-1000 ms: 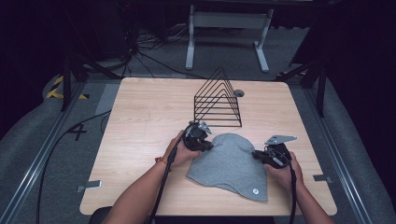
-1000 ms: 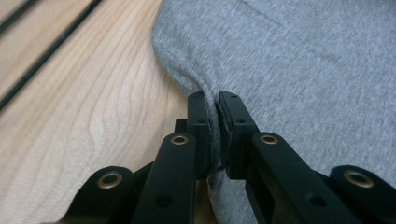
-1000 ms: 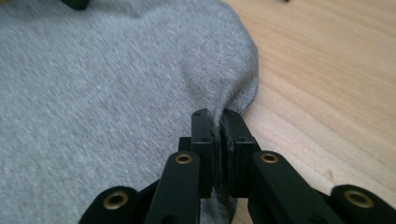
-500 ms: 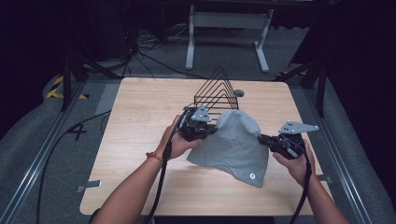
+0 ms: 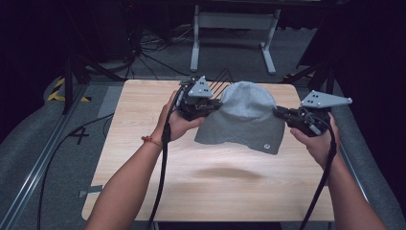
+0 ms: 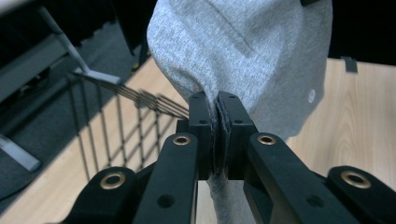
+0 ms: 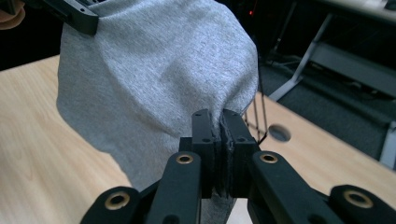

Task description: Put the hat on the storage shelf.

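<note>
Grey hat held in the air over the far half of the table, stretched between both grippers, brim edge hanging toward the person, small round tag low on the right side. Its shadow lies on the wood below, so it is clear of the surface

Left gripper: jaws pinched tight on the hat's left edge; in the left gripper view the cloth is squeezed flat between the pads

Right gripper: jaws likewise clamped on the right edge, fabric bunched between the pads

Wire rack stands just behind the hat, at the far edge

Step in hand, as I judge it: the lift and carry, hat spread open between two grips

Next move, likely: bring it over the rack and lower it on. That calls for both grips kept firm, hands level and apart so the opening stays wide, and the brim cleared over the rack's peak before releasing
</note>
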Demonstrator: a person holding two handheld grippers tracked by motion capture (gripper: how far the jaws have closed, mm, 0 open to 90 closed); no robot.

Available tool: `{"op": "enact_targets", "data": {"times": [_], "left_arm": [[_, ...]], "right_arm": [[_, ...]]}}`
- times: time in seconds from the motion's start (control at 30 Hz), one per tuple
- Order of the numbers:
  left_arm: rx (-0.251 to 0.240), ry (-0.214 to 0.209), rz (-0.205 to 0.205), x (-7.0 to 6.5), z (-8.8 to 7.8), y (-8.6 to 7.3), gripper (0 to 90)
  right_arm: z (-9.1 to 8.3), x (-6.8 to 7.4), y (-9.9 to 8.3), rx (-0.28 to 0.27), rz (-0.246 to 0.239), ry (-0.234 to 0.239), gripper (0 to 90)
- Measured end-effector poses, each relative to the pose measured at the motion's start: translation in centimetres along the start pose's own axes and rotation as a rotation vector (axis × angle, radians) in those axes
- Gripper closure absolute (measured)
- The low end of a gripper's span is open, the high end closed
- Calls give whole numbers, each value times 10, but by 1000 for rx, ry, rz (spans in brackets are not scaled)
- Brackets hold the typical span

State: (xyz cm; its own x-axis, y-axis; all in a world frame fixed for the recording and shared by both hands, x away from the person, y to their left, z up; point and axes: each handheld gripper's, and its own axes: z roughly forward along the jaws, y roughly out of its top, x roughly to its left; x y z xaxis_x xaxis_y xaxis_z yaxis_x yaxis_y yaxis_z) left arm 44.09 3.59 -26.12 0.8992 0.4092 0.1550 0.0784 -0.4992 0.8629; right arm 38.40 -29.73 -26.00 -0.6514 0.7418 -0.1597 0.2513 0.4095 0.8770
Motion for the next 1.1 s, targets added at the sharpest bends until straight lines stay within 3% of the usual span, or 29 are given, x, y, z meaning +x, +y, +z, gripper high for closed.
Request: {"op": "enact_targets", "data": {"times": [0.07,0.2,0.47,0.67,0.73,1.1], "left_arm": [[-6,27,13,4,-4,9,852],[-16,55,2,12,-7,21,852],[-25,109,1,29,-11,38,852],[-56,145,-29,42,-16,49,852],[-53,164,-18,47,-19,54,852],[-58,234,-39,72,-19,69,852]], "right_arm": [[-3,-3,14,-16,-6,-9,852],[-3,-9,33,-23,-25,-26,852],[10,-21,67,-25,-64,-51,852],[16,-29,87,-49,-71,-66,852],[17,-33,94,-60,-67,-71,852],[36,-46,119,-85,-60,-99,852]]}}
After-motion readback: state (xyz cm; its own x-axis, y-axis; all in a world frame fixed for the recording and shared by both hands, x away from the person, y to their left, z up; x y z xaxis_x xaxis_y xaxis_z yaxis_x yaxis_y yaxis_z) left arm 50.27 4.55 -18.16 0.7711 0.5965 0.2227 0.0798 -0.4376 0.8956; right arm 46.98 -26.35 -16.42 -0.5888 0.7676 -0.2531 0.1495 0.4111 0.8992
